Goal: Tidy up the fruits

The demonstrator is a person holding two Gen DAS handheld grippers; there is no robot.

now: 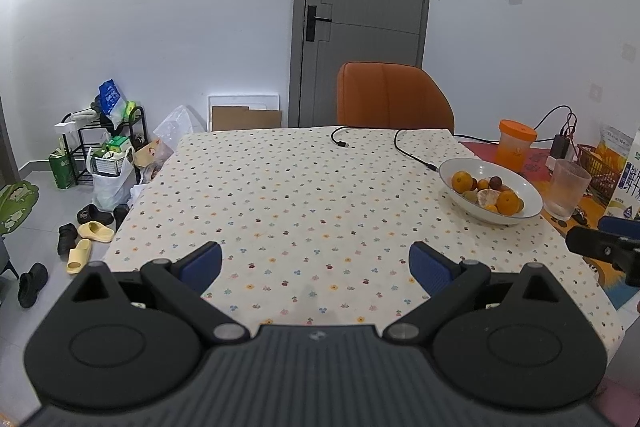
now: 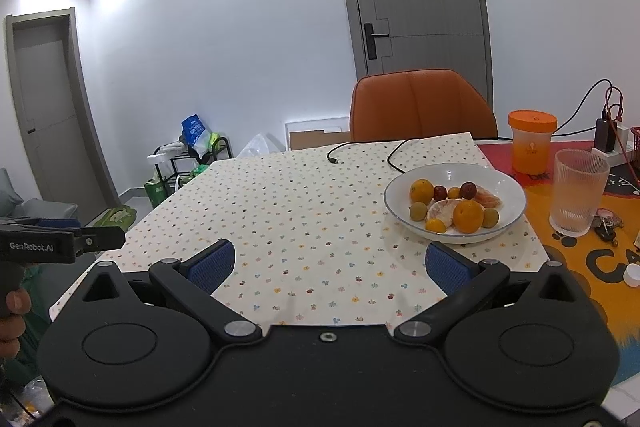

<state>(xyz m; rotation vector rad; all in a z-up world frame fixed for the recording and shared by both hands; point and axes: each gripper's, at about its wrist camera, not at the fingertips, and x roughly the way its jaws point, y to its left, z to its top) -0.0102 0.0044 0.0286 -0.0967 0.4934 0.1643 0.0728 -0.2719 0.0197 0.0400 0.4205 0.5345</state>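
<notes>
- The right gripper (image 2: 328,267) is nearest the lens, its blue-padded jaws spread wide over the flower-dotted tablecloth (image 2: 288,211), holding and touching nothing.
- The left gripper (image 1: 316,269) is likewise wide open and empty above the same cloth.
- The white bowl (image 2: 508,187) sits ahead and right of the right gripper's jaws, well apart from them; from the left wrist view it lies far right, beyond the right finger (image 1: 434,273).
- In the bowl lie oranges (image 2: 468,215), a peeled citrus (image 2: 442,209), small dark red fruits (image 2: 468,189) and small yellow-green ones (image 2: 418,211).
- Just past the bowl stand a ribbed glass (image 2: 578,195) and an orange-lidded cup (image 2: 532,141).
- A black cable (image 2: 396,155) runs across the cloth behind the bowl, before an orange chair (image 2: 420,107).
</notes>
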